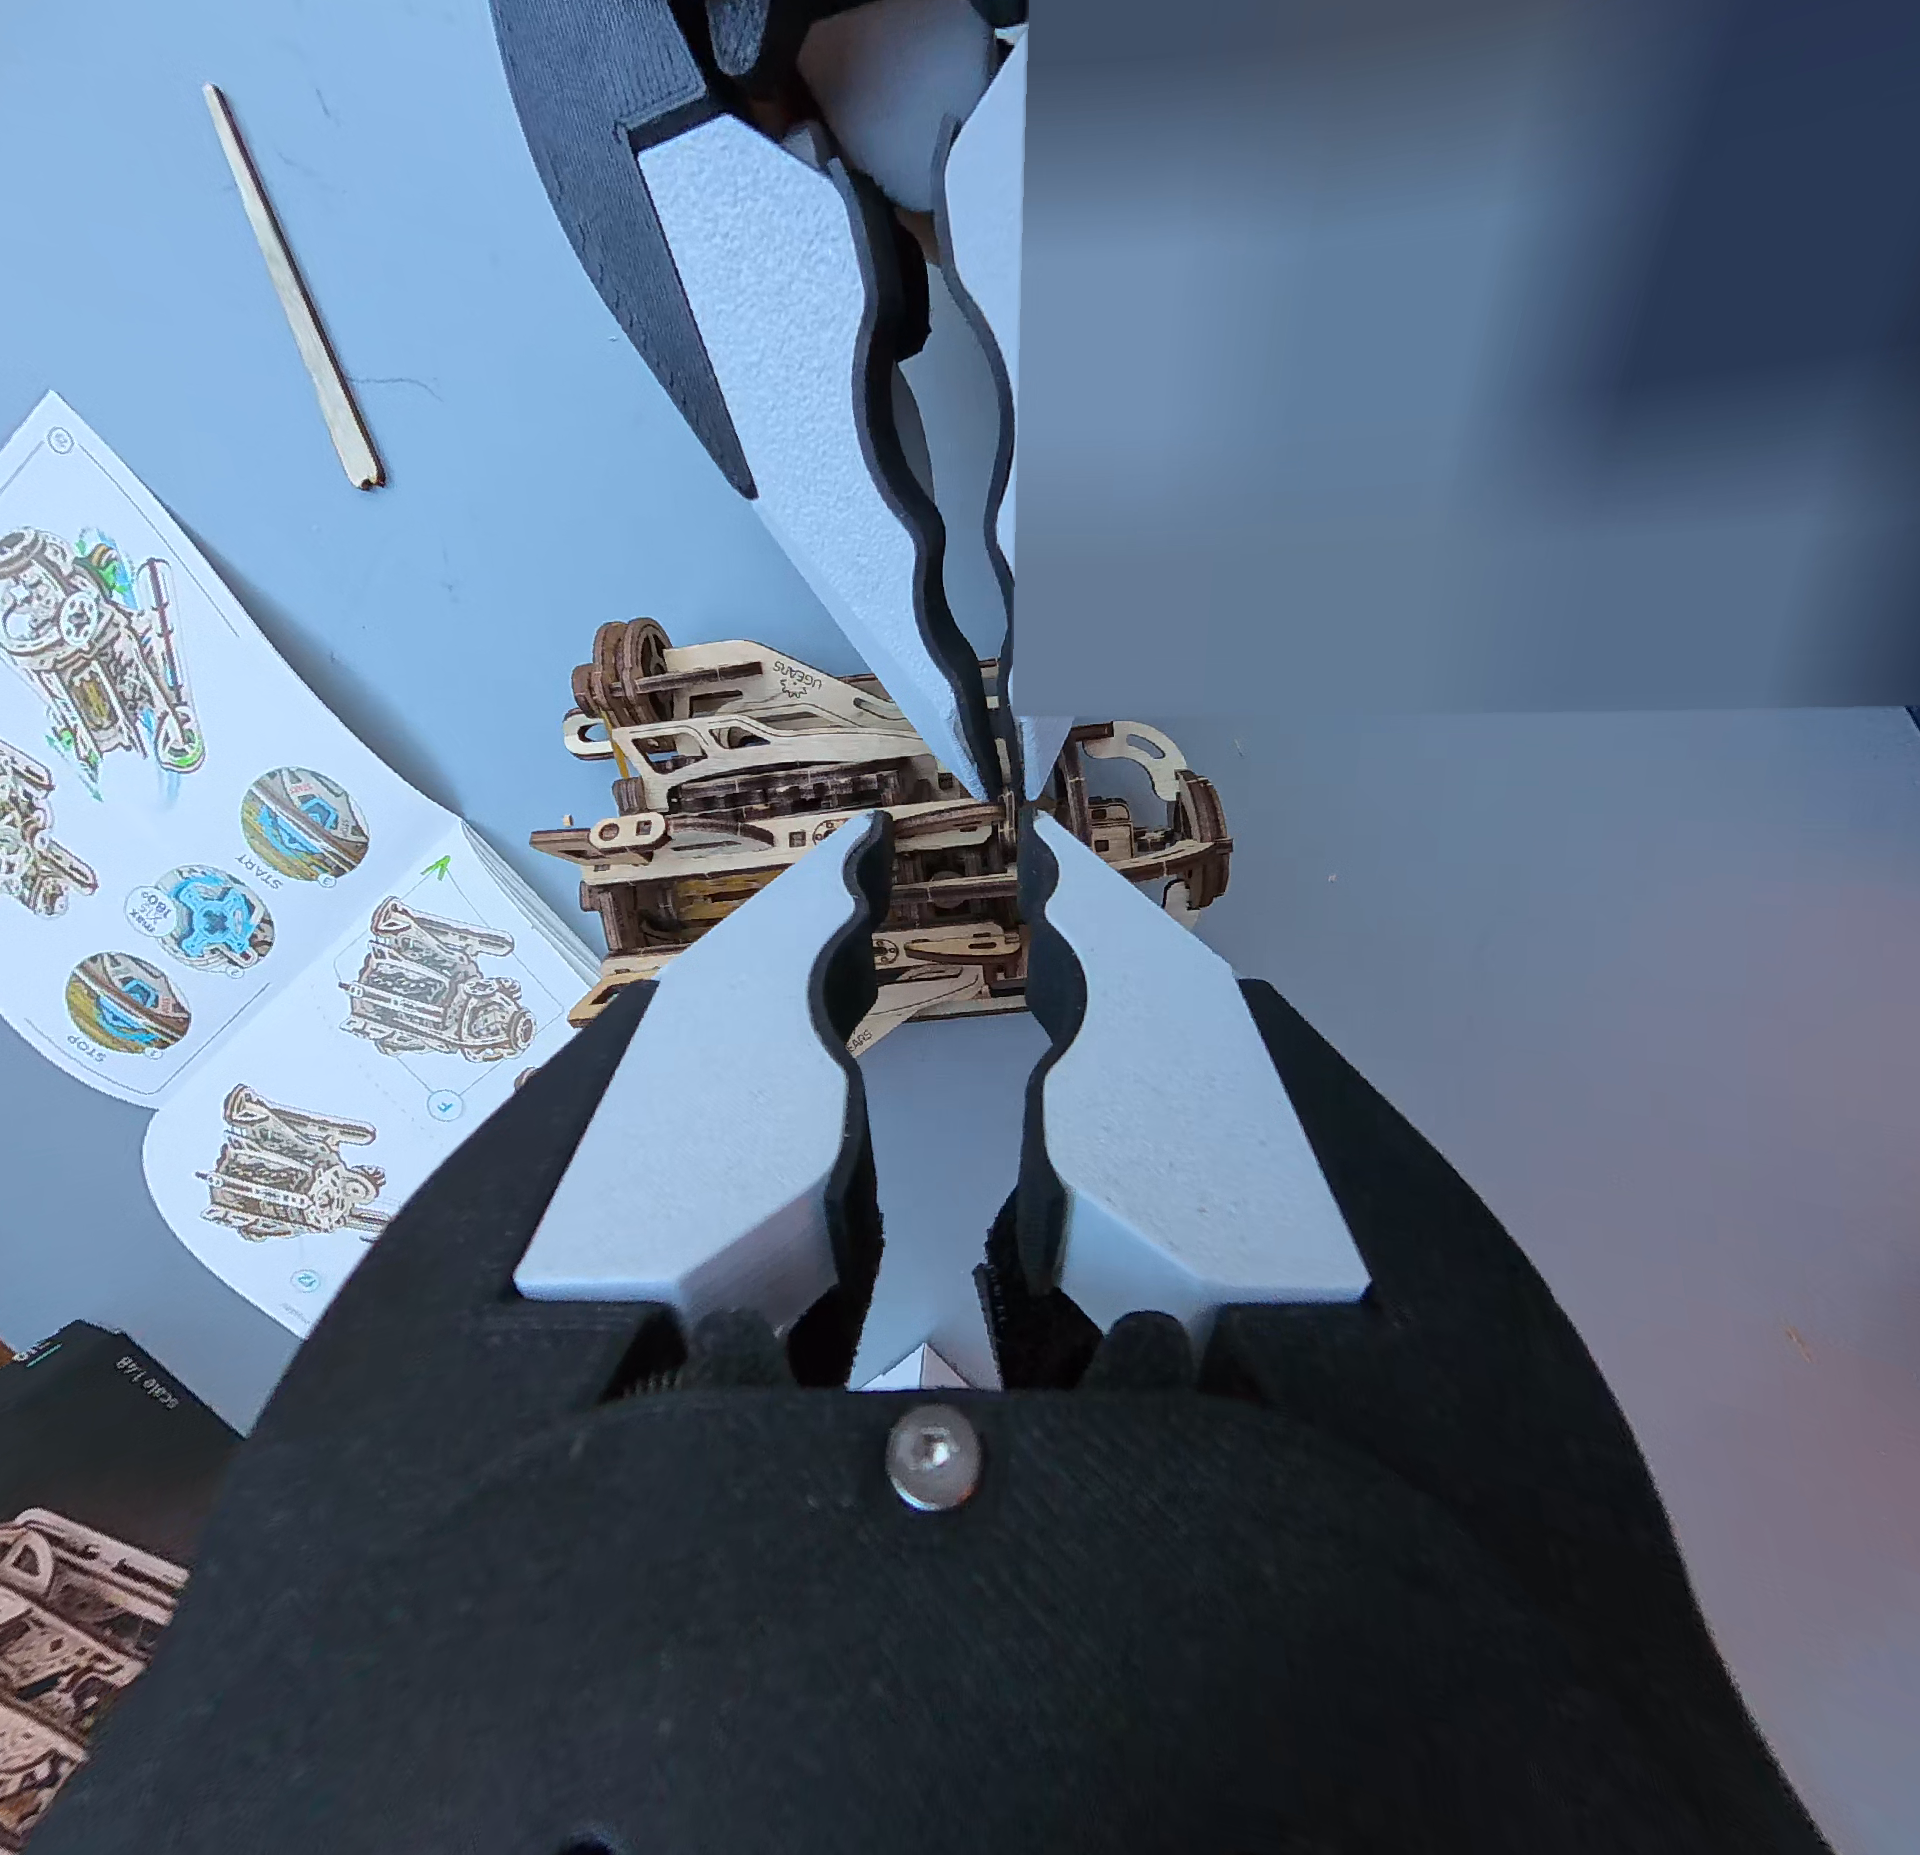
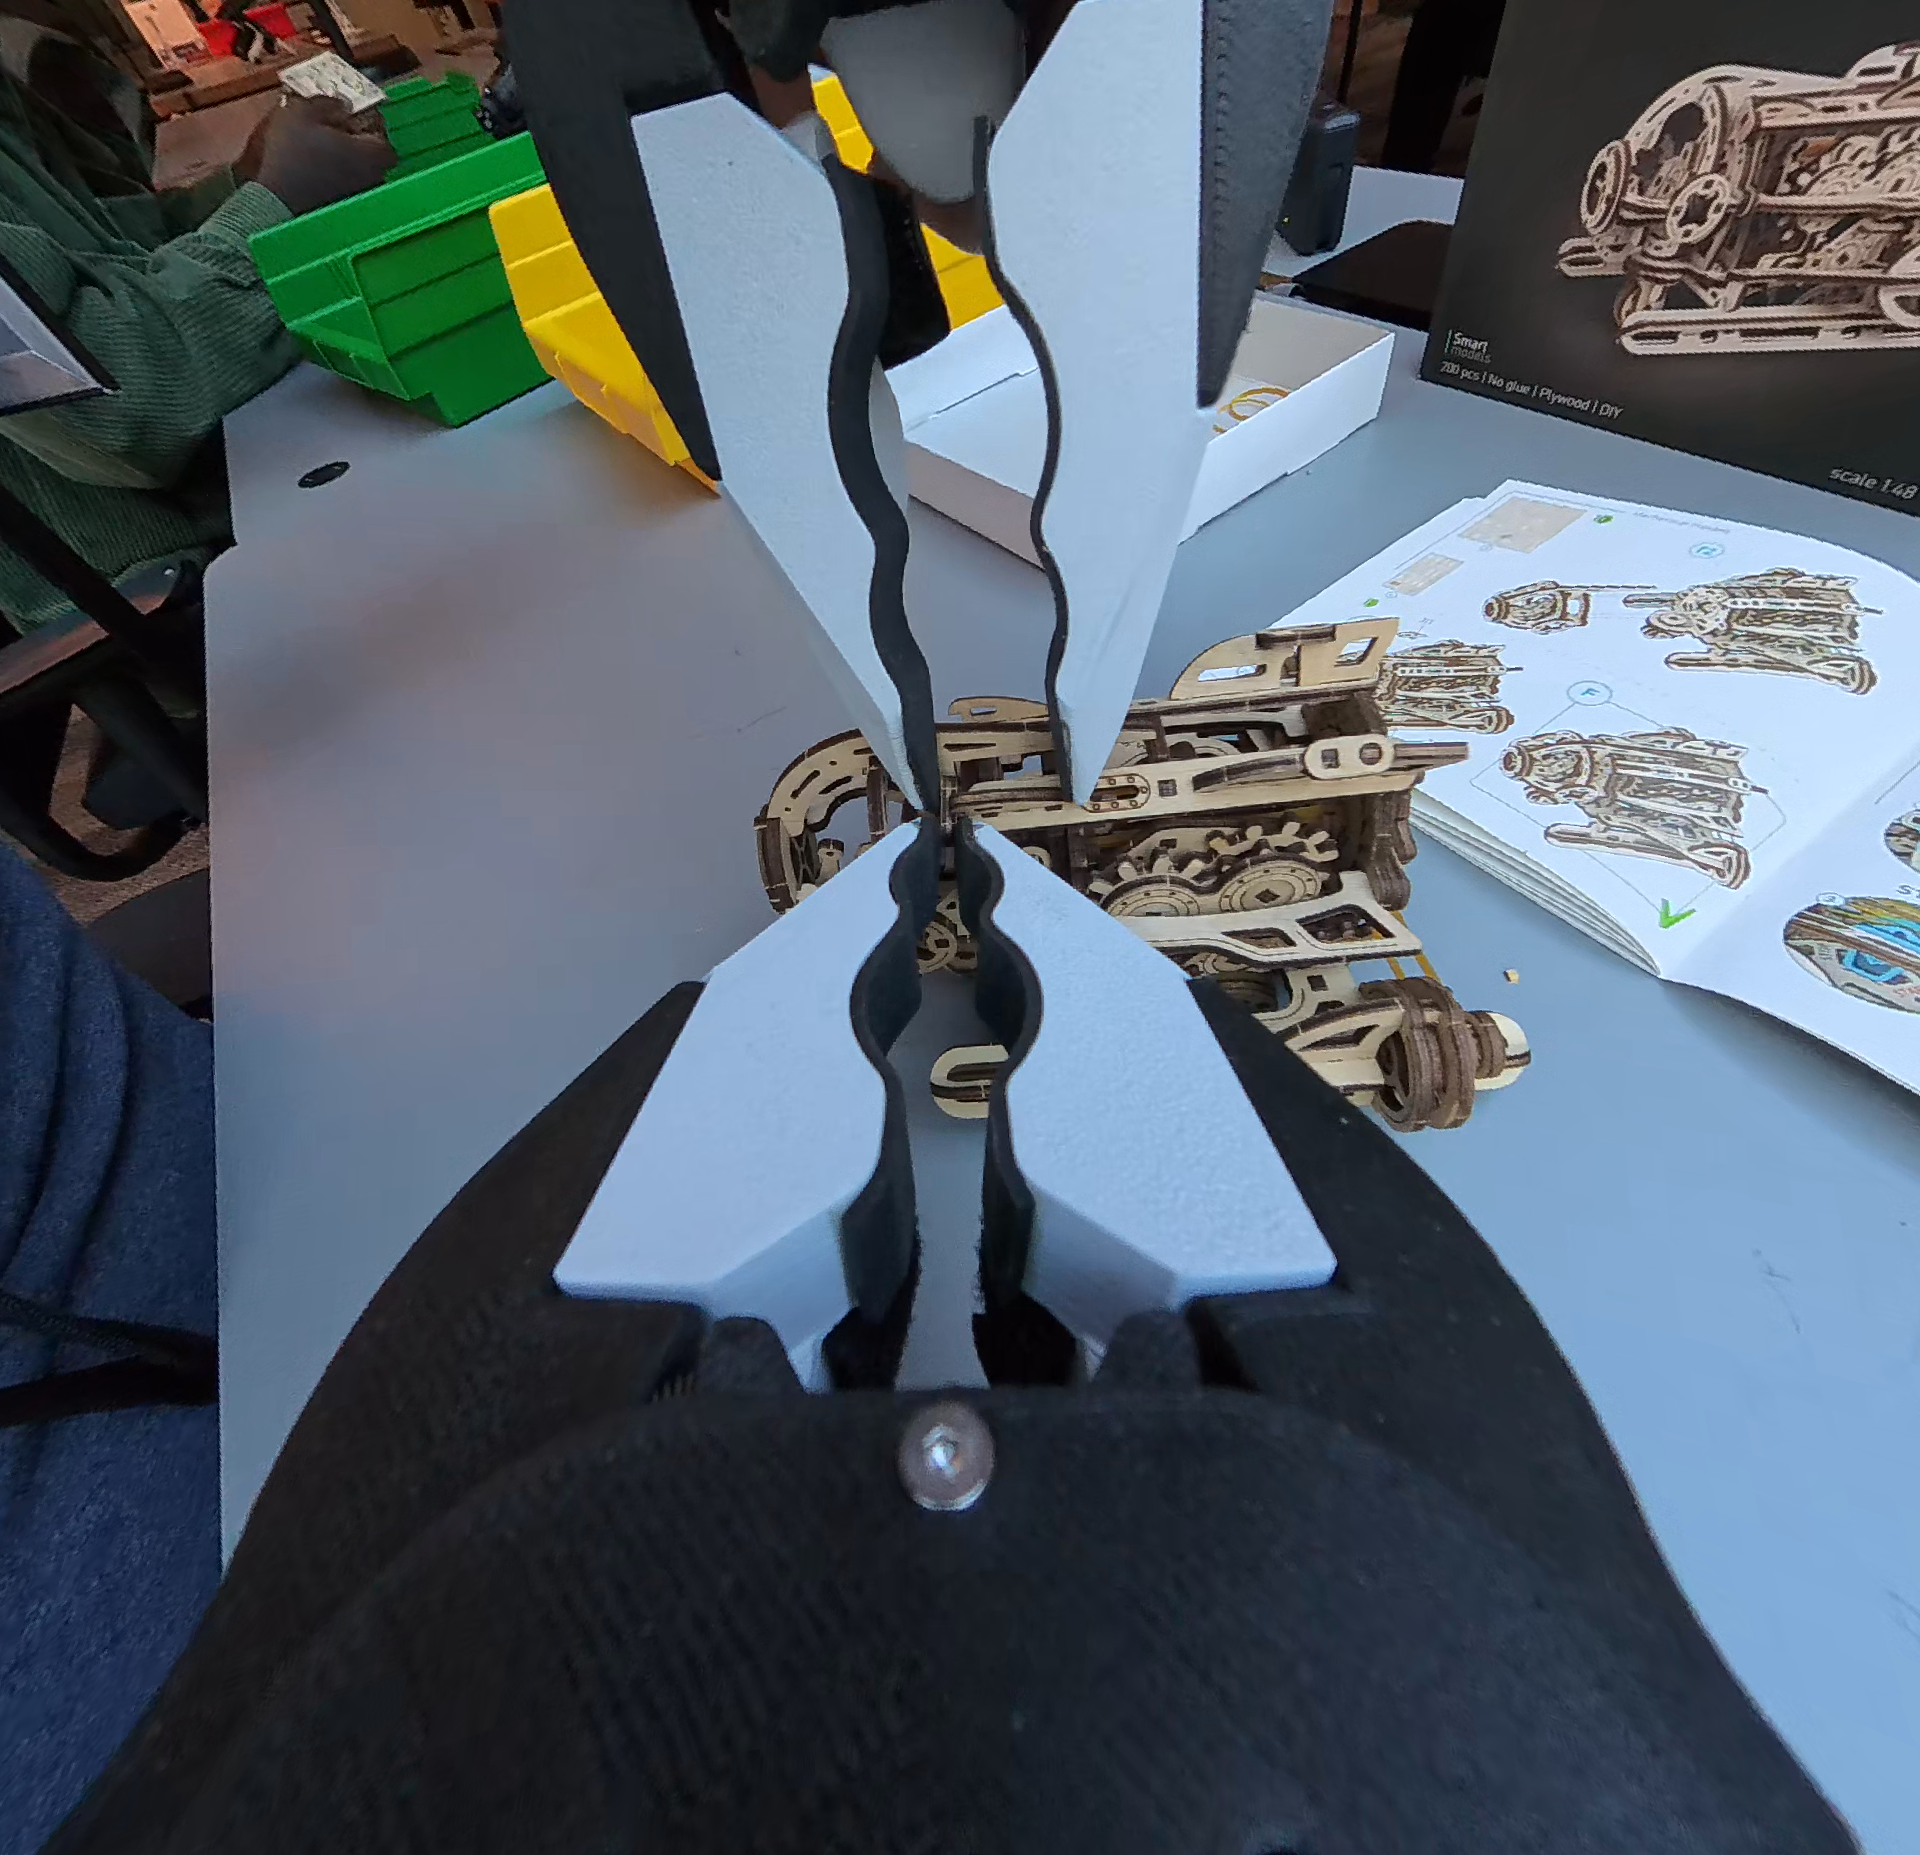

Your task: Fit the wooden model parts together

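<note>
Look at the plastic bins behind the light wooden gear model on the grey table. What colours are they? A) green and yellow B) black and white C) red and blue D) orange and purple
A: the right wrist view shows a green plastic bin beside a yellow plastic bin, behind the wooden gear model.

Two hand-held grippers, the left hand-held gripper (image 1: pixel 951 829) and the right hand-held gripper (image 2: pixel 940 834). One wooden model (image 2: pixel 1195 870) on the bench (image 2: pixel 468 766). One open instruction booklet (image 2: pixel 1662 725), one loose wooden stick (image 1: pixel 296 288), one green bin (image 2: pixel 405 288), one yellow bin (image 2: pixel 582 299), one white tray (image 2: pixel 1299 403), one dark model box (image 2: pixel 1704 195).
</note>
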Demonstrator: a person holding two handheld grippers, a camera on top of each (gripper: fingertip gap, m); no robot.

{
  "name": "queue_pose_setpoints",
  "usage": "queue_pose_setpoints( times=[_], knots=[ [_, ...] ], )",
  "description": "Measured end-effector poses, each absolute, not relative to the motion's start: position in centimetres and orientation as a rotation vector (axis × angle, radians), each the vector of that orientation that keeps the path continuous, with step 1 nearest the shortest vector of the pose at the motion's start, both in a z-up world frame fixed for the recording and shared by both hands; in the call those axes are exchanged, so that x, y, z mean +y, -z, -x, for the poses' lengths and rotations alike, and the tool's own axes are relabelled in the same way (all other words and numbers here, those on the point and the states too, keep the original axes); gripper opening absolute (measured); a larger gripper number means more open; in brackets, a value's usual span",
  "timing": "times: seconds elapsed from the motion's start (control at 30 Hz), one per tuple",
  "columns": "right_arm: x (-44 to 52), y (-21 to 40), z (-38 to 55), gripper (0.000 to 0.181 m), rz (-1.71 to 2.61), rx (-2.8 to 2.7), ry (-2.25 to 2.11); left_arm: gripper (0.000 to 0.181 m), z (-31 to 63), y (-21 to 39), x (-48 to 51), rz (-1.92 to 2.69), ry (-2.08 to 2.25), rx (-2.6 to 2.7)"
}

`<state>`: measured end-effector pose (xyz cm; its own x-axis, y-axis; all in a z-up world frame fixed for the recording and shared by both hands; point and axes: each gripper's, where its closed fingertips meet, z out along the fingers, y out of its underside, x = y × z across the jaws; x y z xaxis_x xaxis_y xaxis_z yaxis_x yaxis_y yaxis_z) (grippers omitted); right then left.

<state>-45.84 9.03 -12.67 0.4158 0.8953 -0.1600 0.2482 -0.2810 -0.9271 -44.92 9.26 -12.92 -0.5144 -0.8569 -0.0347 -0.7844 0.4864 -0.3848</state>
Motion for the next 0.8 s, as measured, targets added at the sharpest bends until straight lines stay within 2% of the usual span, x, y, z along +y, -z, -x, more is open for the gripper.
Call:
queue_pose_setpoints(
  times=[0.8],
  knots=[
    [9.00, 12.67, 45.82, 0.001, 1.757, -0.988, -0.939, 0.022, 44.84, 12.98, 9.30, 1.439, 0.431, 2.448]
  ],
)
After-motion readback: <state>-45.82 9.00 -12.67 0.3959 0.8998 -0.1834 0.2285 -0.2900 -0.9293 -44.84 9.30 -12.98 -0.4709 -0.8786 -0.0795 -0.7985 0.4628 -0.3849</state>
